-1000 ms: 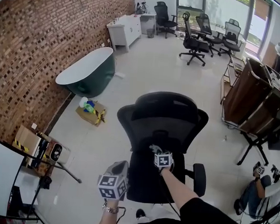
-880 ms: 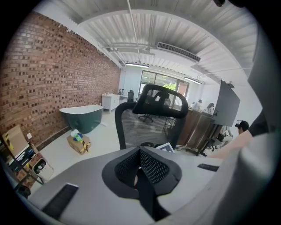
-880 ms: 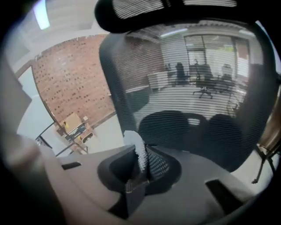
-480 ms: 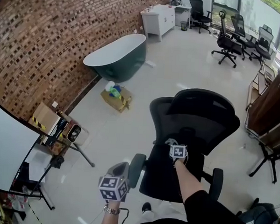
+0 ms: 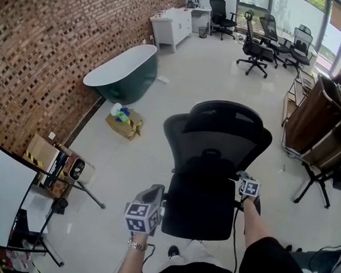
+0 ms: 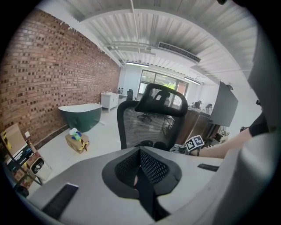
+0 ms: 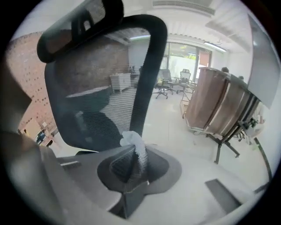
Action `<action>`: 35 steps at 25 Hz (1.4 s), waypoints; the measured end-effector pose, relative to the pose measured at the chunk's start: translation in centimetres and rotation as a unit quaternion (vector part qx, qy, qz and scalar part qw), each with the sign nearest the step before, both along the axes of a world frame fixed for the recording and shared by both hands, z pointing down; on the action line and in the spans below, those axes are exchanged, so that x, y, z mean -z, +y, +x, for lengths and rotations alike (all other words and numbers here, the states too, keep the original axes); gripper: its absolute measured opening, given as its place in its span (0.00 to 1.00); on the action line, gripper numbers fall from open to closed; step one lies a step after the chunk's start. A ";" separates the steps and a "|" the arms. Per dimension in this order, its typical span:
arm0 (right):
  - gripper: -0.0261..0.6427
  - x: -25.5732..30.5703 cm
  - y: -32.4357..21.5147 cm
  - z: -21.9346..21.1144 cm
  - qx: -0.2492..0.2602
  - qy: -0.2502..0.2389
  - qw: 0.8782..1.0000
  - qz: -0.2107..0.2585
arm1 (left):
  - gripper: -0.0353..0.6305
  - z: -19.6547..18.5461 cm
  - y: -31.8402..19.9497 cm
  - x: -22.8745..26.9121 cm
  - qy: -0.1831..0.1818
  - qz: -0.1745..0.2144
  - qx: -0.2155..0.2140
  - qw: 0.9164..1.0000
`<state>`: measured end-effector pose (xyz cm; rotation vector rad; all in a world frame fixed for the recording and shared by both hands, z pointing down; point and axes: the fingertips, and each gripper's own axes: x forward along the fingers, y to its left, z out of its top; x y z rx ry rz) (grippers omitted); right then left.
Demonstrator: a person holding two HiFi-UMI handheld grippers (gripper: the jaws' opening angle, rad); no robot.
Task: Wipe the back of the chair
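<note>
Black mesh office chair (image 5: pixel 216 142) standing on the pale floor (image 5: pixel 179 88), right gripper (image 5: pixel 243 179) at the backrest's lower right edge, jaws pinched on a white cloth (image 7: pixel 131 140), left gripper (image 5: pixel 156 193) low beside the seat's left edge, jaws closed together, nothing between them.

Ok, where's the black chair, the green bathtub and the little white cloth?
black chair (image 5: pixel 194 141), head view, on its mesh backrest.
green bathtub (image 5: pixel 129 84), head view, on its outer wall.
white cloth (image 7: pixel 131 139), right gripper view, on its bunched top.
</note>
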<state>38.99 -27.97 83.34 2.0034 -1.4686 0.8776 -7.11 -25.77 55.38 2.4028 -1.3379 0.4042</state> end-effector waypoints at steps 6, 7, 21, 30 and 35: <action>0.10 7.5 4.8 -3.8 0.017 -0.038 0.994 0.097 | 0.06 4.9 2.5 2.7 0.013 0.030 -0.068 0.997; 0.10 9.1 5.7 -4.9 0.023 -0.042 0.992 0.115 | 0.06 5.4 3.3 3.2 0.015 0.036 -0.078 0.996; 0.10 30.5 21.4 -23.3 0.085 -0.047 0.949 0.300 | 0.06 8.9 16.3 5.4 0.046 0.052 -0.182 0.981; 0.10 37.0 26.2 -28.1 0.163 -0.042 0.923 0.346 | 0.06 9.6 20.1 8.0 0.034 0.078 -0.154 0.984; 0.10 38.0 28.8 -30.4 0.202 -0.065 0.914 0.347 | 0.06 8.7 22.8 8.0 0.023 0.078 -0.129 0.988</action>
